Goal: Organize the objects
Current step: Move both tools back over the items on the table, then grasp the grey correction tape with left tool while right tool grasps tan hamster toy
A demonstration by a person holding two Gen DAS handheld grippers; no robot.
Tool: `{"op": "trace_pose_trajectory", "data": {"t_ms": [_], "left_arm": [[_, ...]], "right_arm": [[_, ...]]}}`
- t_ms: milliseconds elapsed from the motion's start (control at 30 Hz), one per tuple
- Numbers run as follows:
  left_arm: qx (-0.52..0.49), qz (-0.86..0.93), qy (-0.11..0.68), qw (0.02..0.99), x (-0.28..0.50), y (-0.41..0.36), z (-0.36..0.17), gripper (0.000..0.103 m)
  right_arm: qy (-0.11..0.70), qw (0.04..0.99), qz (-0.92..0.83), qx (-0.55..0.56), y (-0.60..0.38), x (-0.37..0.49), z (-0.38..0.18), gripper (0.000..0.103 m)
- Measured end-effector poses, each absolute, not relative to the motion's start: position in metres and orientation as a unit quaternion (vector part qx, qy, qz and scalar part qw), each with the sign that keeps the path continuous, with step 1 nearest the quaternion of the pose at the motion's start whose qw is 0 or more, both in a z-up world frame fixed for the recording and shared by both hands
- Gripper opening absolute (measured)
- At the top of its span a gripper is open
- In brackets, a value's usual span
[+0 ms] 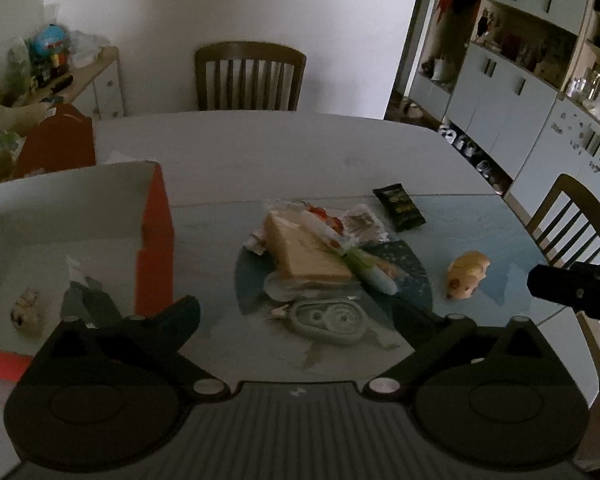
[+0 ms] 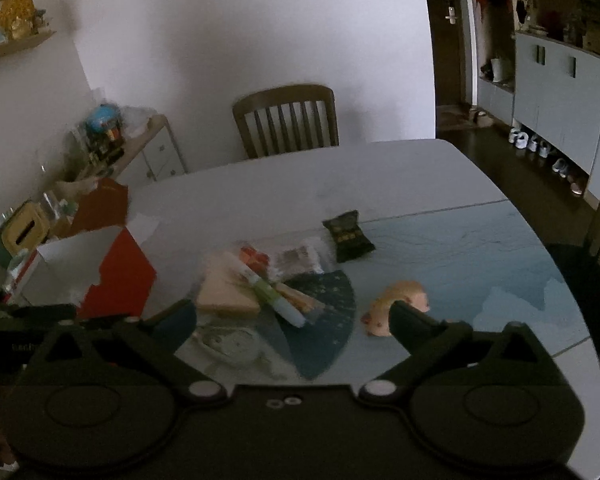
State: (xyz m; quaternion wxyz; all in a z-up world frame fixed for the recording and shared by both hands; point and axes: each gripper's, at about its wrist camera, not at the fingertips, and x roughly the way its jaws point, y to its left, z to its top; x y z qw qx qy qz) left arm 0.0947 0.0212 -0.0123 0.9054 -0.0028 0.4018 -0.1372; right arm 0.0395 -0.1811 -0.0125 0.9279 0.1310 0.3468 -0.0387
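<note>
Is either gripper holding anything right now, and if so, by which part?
Nothing is held. The left gripper and the right gripper are both open above the table, with nothing between their fingers.

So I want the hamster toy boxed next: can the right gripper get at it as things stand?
Probably yes. The hamster toy sits alone on the table, just ahead of the open right gripper, beside one of its fingers, clear of the pile.

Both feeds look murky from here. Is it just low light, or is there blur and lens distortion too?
Left wrist view: dim; the tan hamster-shaped toy and the black snack packet stay readable, and the round grey table bows from fisheye. Right wrist view: equally dim and softer, with the open orange-and-white cardboard box smeared at its edges.
</note>
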Motion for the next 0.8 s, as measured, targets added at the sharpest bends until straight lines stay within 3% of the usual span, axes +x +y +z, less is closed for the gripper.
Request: {"op": "trace_pose_trajectory", "data": {"t_ms": [800], "left_arm": [[0.028,-0.133,0.413,0.901,0.113,-0.028,-0.082,0.103]], "right_arm": [[0.385,0.916,-0.081,0.075,-0.254,0.076,-0.069,0.102]]}}
